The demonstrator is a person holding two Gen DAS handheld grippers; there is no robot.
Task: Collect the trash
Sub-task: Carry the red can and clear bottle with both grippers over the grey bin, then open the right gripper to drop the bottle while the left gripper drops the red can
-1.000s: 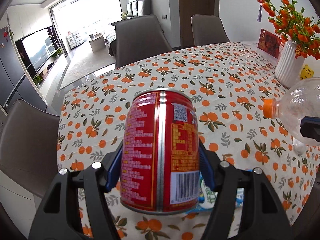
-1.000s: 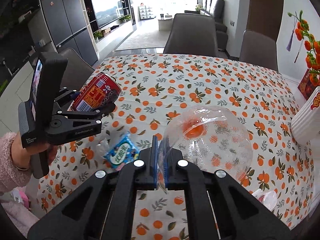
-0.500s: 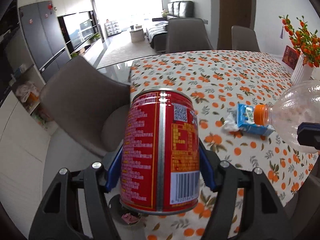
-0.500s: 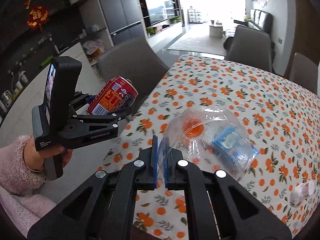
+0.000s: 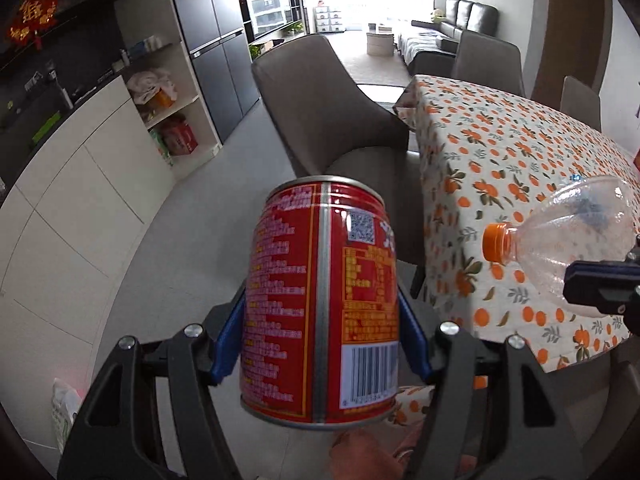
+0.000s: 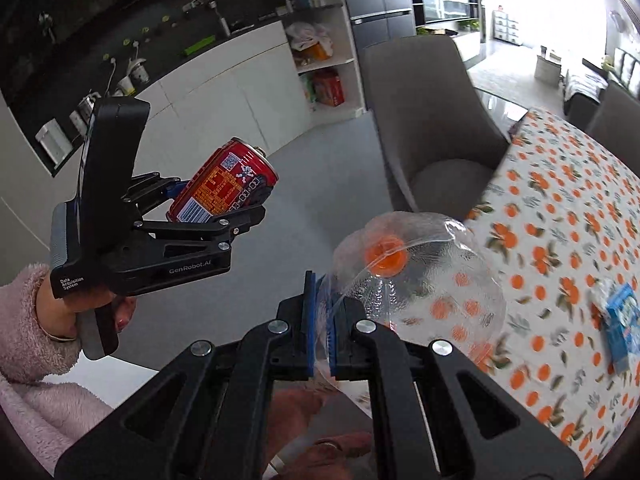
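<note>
Both grippers swing off table (image 5: 500, 152) toward floor. We clamp can (image 5: 320, 300) in left gripper (image 5: 322, 336), flattened bottle (image 6: 412, 288) in right gripper (image 6: 322, 332); can sits left of bottle.

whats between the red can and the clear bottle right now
Nothing sits between them. In the right wrist view the red can and clear bottle are held apart in the air, with only bare grey floor behind that gap.

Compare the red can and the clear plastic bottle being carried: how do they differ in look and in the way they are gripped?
The red can is opaque printed metal and keeps its round shape; the plastic bottle is transparent, with an orange cap.
The left gripper clamps the can across its full width, while the right gripper, nearly closed, pinches the bottle's flattened end.
Both are held off the table.
</note>
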